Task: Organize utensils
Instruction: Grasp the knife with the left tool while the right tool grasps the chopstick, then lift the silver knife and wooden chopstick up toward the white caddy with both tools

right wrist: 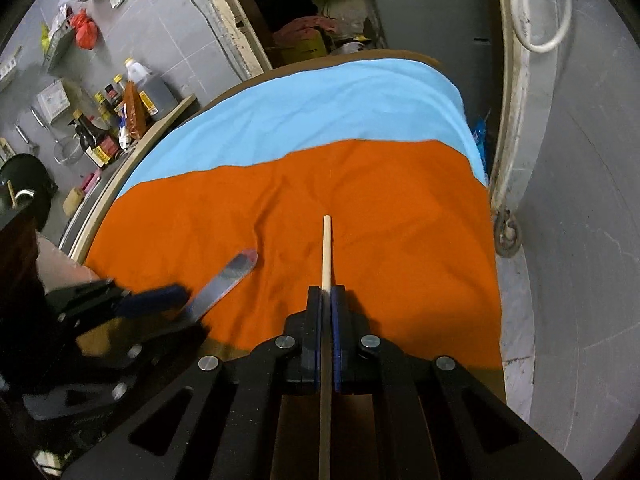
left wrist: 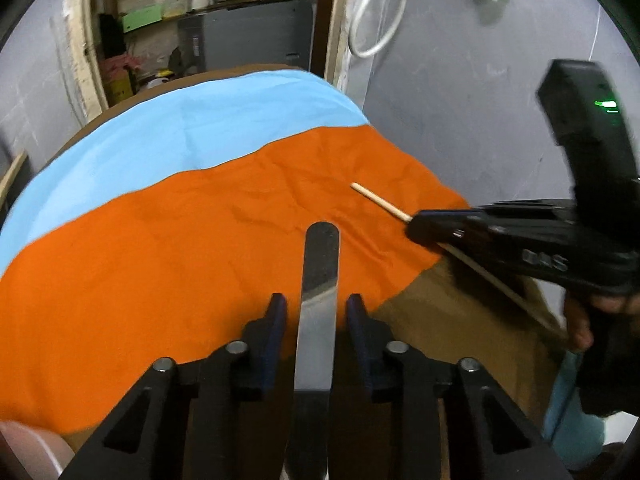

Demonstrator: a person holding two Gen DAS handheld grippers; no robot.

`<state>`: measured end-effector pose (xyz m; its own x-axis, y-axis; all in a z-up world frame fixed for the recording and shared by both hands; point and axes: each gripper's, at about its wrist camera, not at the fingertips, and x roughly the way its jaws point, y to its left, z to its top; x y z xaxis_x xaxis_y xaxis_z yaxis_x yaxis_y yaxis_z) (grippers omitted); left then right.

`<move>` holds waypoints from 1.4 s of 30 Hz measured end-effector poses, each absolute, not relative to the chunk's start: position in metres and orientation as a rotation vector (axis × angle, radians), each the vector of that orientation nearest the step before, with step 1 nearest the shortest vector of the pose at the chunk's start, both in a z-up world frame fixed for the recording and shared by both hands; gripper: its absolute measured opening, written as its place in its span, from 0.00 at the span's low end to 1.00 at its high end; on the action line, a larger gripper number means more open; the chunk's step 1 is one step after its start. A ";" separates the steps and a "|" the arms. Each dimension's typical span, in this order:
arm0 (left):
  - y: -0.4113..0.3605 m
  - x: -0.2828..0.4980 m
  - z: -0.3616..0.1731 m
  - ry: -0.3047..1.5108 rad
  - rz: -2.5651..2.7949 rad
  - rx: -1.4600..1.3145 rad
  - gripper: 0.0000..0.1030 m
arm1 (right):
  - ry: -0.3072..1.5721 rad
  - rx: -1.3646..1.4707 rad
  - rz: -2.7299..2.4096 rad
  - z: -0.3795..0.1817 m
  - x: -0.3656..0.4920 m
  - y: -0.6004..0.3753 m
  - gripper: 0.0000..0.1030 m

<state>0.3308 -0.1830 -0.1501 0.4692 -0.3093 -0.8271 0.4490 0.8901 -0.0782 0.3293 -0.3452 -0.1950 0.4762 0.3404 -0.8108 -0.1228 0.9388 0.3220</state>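
Note:
A flat steel utensil handle (left wrist: 318, 280) lies between the fingers of my left gripper (left wrist: 317, 308), pointing forward over the orange cloth (left wrist: 160, 248). The jaws stand apart on either side of it with gaps, so the gripper is open. The same handle (right wrist: 228, 276) and the left gripper (right wrist: 160, 294) show in the right wrist view. My right gripper (right wrist: 327, 292) is shut on a thin wooden chopstick (right wrist: 326, 248) that points forward above the orange cloth (right wrist: 400, 240). It also shows in the left wrist view (left wrist: 416, 226), with the chopstick (left wrist: 376, 199) sticking out.
A blue cloth (left wrist: 180, 120) covers the table's far half. A grey wall (left wrist: 460, 100) runs close on the right. A counter with sauce bottles (right wrist: 120, 112) stands to the left. A doorway with shelves (left wrist: 200, 20) lies beyond the table.

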 end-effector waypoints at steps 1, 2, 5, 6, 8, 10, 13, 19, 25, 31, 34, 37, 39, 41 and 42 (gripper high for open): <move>-0.187 0.334 -0.151 0.981 -0.461 0.188 0.22 | 1.041 0.235 0.285 -0.196 0.328 -0.348 0.04; -0.191 0.336 -0.151 0.985 -0.460 0.207 0.22 | 1.041 0.237 0.284 -0.197 0.327 -0.348 0.04; -0.199 0.339 -0.150 0.978 -0.446 0.261 0.21 | 1.041 0.239 0.280 -0.198 0.327 -0.347 0.04; -0.202 0.339 -0.149 0.973 -0.442 0.283 0.21 | 1.041 0.236 0.277 -0.197 0.326 -0.347 0.04; -0.205 0.338 -0.148 0.970 -0.445 0.305 0.19 | 1.045 0.219 0.273 -0.197 0.328 -0.345 0.04; -0.203 0.337 -0.146 0.972 -0.444 0.287 0.18 | 1.055 0.196 0.273 -0.196 0.331 -0.343 0.05; -0.196 0.339 -0.145 0.987 -0.450 0.223 0.18 | 1.088 0.149 0.275 -0.194 0.338 -0.338 0.05; -0.178 0.340 -0.147 1.003 -0.459 0.084 0.18 | 1.146 -0.026 0.277 -0.186 0.350 -0.312 0.18; -0.163 0.330 -0.144 0.964 -0.448 -0.019 0.18 | 1.114 -0.010 0.254 -0.180 0.345 -0.302 0.04; -0.131 0.304 -0.128 0.820 -0.432 -0.160 0.18 | 0.816 0.281 0.318 -0.151 0.312 -0.320 0.04; -0.120 0.292 -0.120 0.750 -0.424 -0.201 0.18 | 0.657 0.415 0.333 -0.143 0.295 -0.329 0.04; -0.114 0.282 -0.115 0.705 -0.417 -0.205 0.18 | 0.571 0.469 0.325 -0.140 0.286 -0.332 0.04; -0.112 0.280 -0.115 0.696 -0.417 -0.204 0.18 | 0.556 0.477 0.321 -0.139 0.284 -0.330 0.04; -0.107 0.274 -0.114 0.688 -0.416 -0.214 0.18 | 0.552 0.477 0.325 -0.139 0.284 -0.328 0.04; -0.102 0.270 -0.112 0.685 -0.415 -0.220 0.18 | 0.546 0.477 0.328 -0.139 0.284 -0.327 0.04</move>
<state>0.2697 -0.1019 -0.1118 0.6969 -0.4403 -0.5661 0.2979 0.8958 -0.3299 0.2844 -0.3272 -0.1393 0.8079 0.4176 -0.4159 -0.1707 0.8412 0.5130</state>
